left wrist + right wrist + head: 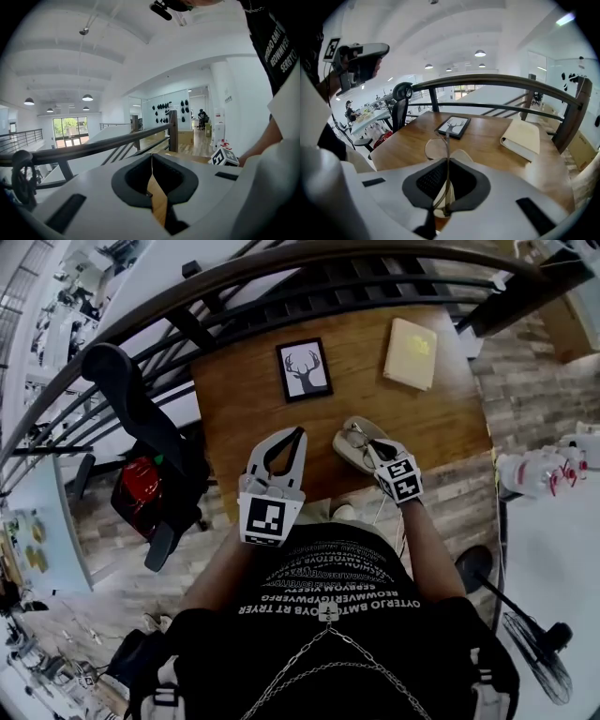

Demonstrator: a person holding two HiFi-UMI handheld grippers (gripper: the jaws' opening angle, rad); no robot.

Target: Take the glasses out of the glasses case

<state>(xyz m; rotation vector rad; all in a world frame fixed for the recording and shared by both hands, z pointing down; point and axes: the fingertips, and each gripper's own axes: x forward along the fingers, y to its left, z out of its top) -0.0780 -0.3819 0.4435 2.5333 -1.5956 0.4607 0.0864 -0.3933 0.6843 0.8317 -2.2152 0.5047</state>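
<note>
An open beige glasses case [345, 448] lies near the front edge of the wooden table [244, 399]. In the right gripper view the case [462, 155] sits just under the jaws. My right gripper [371, 450] is over the case, shut on the thin-framed glasses [436, 149]; one temple arm runs down between the closed jaws [447, 160]. My left gripper [299, 434] is held up left of the case, shut with nothing in it. In its own view it [151, 157] points out over the railing. It also appears raised in the right gripper view [361, 58].
A framed deer picture [304, 369] [453, 126] and a cream book [411, 352] [522, 136] lie farther back on the table. A dark railing [281, 296] runs behind the table. A black office chair [141, 427] stands to the left.
</note>
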